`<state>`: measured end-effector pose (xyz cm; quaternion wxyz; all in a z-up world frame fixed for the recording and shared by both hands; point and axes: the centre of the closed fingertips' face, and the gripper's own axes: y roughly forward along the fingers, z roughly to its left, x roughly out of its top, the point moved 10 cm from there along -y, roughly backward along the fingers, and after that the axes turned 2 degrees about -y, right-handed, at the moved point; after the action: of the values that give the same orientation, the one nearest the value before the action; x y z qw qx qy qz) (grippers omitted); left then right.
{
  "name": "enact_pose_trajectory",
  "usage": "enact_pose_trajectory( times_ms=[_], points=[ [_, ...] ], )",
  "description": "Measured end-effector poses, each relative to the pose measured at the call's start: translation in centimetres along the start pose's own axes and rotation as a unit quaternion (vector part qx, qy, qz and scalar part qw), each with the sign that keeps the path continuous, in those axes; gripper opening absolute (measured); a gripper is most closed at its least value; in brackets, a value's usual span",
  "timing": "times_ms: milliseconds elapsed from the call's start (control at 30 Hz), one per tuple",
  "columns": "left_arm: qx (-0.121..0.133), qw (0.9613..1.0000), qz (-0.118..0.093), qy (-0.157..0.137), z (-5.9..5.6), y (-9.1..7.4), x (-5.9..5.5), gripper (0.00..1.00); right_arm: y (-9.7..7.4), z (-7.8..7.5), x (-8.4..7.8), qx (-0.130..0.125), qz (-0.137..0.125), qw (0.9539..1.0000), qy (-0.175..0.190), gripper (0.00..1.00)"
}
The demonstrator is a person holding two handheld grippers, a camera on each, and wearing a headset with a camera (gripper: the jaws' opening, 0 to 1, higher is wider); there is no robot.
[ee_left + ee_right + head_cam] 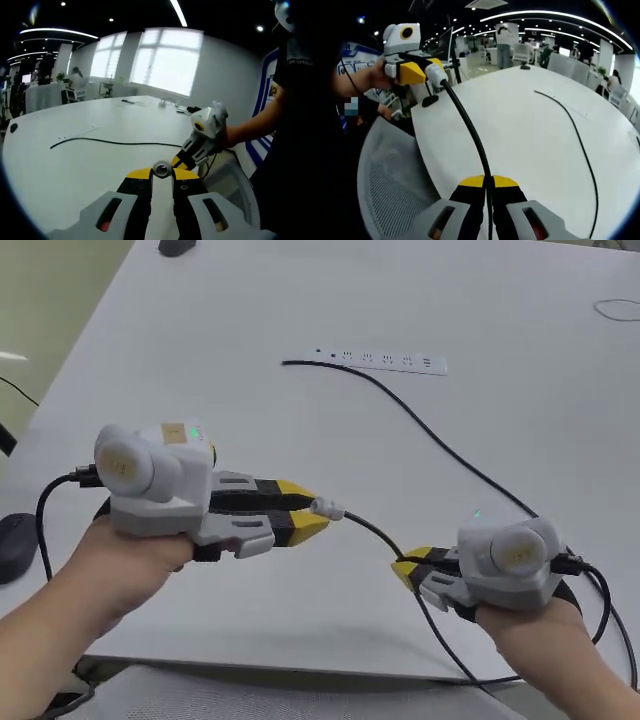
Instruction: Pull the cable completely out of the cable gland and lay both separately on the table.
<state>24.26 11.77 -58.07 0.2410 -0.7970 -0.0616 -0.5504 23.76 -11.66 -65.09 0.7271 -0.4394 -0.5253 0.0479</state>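
left gripper (318, 512) clamps cable gland (328, 508), half hidden by jaws | right gripper (404, 568) pinches cable (370, 528), far end untraceable

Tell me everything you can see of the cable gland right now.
The cable gland is a small, light grey fitting that looks like plastic. In the left gripper view it is round with a dark bore. It is clamped between the yellow tips of the left gripper and held in the air. The black cable comes out of its end and runs to the right gripper, which is shut on it.
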Motion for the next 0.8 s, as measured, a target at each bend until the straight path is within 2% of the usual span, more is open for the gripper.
enact_pose_trajectory(
  times_ms=[100, 433, 800],
  points=[
    [0.001, 1.0, 0.0, 0.001, 0.0, 0.0, 0.0, 0.15, 0.0, 0.1, 0.0, -0.003, 0.004, 0.9999, -0.013, 0.0],
    [0.003, 1.0, 0.001, 0.0, 0.1, -0.2, -0.4, 0.15, 0.1, 0.1, 0.1, -0.004, 0.01, 0.9998, -0.016, 0.0],
    [0.001, 1.0, 0.0, 0.002, 0.4, -0.6, -1.6, 0.15, 0.3, 0.2, 1.8, -0.015, 0.013, 0.9993, -0.032, 0.0]
  ],
)
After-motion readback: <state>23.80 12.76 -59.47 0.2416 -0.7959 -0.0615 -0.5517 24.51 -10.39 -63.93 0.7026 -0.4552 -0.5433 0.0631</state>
